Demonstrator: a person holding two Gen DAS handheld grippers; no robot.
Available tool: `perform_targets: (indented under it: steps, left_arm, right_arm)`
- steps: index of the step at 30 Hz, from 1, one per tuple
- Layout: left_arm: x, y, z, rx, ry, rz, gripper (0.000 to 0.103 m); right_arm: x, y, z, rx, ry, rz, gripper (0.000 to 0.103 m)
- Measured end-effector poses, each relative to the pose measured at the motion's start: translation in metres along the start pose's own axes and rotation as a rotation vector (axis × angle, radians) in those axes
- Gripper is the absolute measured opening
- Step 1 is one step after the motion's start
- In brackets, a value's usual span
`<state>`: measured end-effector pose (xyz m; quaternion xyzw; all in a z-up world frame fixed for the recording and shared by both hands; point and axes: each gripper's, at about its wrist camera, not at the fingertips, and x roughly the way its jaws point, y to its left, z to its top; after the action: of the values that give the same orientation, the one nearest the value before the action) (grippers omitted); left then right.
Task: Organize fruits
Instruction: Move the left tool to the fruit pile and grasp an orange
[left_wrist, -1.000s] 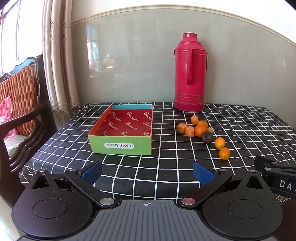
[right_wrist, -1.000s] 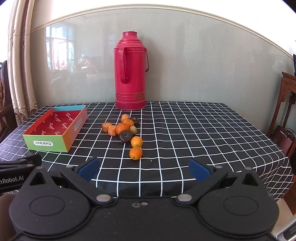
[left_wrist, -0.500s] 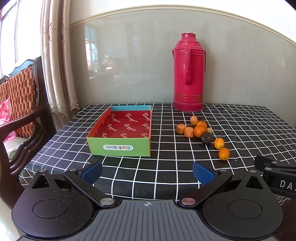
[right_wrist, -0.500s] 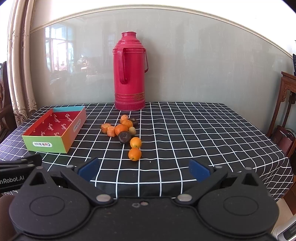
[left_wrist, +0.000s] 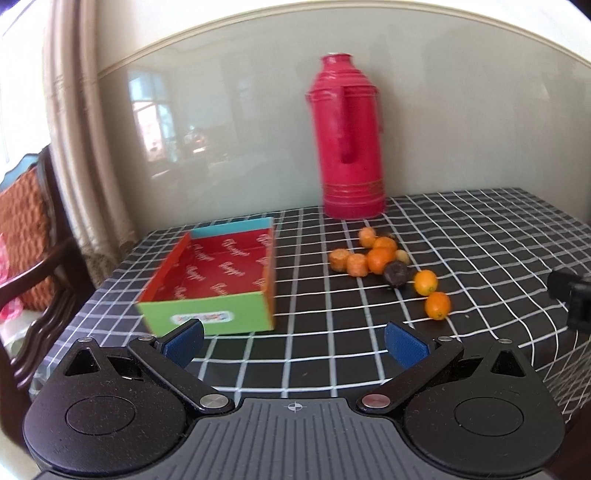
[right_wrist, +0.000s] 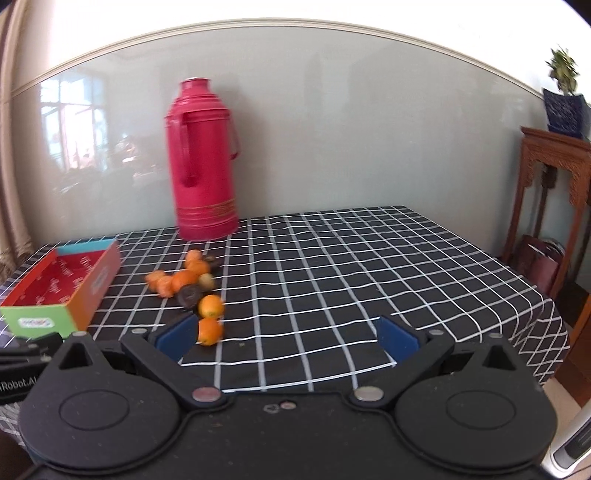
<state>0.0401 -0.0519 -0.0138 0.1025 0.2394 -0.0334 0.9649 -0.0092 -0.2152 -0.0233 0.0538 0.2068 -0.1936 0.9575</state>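
Several small oranges (left_wrist: 380, 258) and a dark fruit (left_wrist: 396, 274) lie in a loose cluster on the black checked tablecloth (left_wrist: 332, 339). An open box (left_wrist: 218, 277) with a red inside and green front stands left of them, empty. My left gripper (left_wrist: 295, 341) is open and empty above the table's near edge, in front of the box. My right gripper (right_wrist: 288, 338) is open and empty; its left fingertip (right_wrist: 177, 338) is just beside the nearest orange (right_wrist: 209, 331). The box also shows in the right wrist view (right_wrist: 59, 288).
A tall red thermos (left_wrist: 349, 140) stands at the back of the table by the wall, behind the fruit. A wooden chair (left_wrist: 33, 236) stands left of the table. A wooden side stand (right_wrist: 554, 192) with a potted plant stands at the right.
Both grippers have moved forward towards the table and tilted. The fruit and box appear nearer and both views are motion-blurred. The jaws stay open.
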Motion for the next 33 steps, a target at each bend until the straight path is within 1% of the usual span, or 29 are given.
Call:
perform_targets:
  steps: [6,12,15,19,22,23,24,25,26,28,30,31,32,33]
  left_arm:
    - [0.034,-0.04,0.004,0.071,0.021,-0.051,0.103]
    - [0.068,-0.074,0.006,0.106,0.001,-0.084,0.103]
    - [0.085,-0.088,0.005,0.113,0.015,-0.121,0.103]
    - [0.098,-0.103,0.003,0.142,-0.01,-0.147,0.103]
    - [0.106,-0.112,0.001,0.163,-0.013,-0.164,0.103]
    - [0.109,-0.114,0.001,0.167,-0.011,-0.169,0.1]
    - [0.113,-0.116,0.001,0.169,-0.008,-0.174,0.094]
    - [0.116,-0.118,0.002,0.171,0.004,-0.187,0.082]
    - [0.121,-0.119,0.002,0.169,0.022,-0.205,0.076]
    - [0.126,-0.121,0.003,0.154,0.038,-0.221,0.073]
    - [0.127,-0.122,0.001,0.152,0.03,-0.227,0.068]
    - [0.128,-0.123,0.001,0.153,0.026,-0.237,0.059]
    - [0.127,-0.123,0.001,0.15,0.024,-0.254,0.045]
    - [0.127,-0.124,0.0,0.148,0.028,-0.266,0.037]
  right_arm:
    - [0.022,-0.021,-0.005,0.032,-0.015,-0.07,0.097]
    - [0.045,-0.042,-0.007,0.086,-0.035,-0.118,0.097]
    - [0.058,-0.046,-0.006,0.089,-0.038,-0.145,0.097]
    - [0.071,-0.048,-0.003,0.092,-0.049,-0.158,0.097]
    - [0.079,-0.046,-0.002,0.093,-0.049,-0.161,0.097]
    - [0.081,-0.045,-0.002,0.091,-0.045,-0.162,0.097]
    - [0.083,-0.044,-0.002,0.089,-0.041,-0.163,0.097]
    - [0.084,-0.043,-0.003,0.086,-0.039,-0.167,0.097]
    - [0.086,-0.043,-0.004,0.085,-0.039,-0.171,0.097]
    - [0.089,-0.044,-0.006,0.088,-0.037,-0.176,0.097]
    - [0.091,-0.044,-0.008,0.096,-0.028,-0.178,0.097]
    - [0.092,-0.045,-0.009,0.1,-0.024,-0.178,0.097]
    - [0.093,-0.045,-0.01,0.104,-0.019,-0.178,0.097]
    - [0.095,-0.045,-0.01,0.106,-0.014,-0.178,0.097]
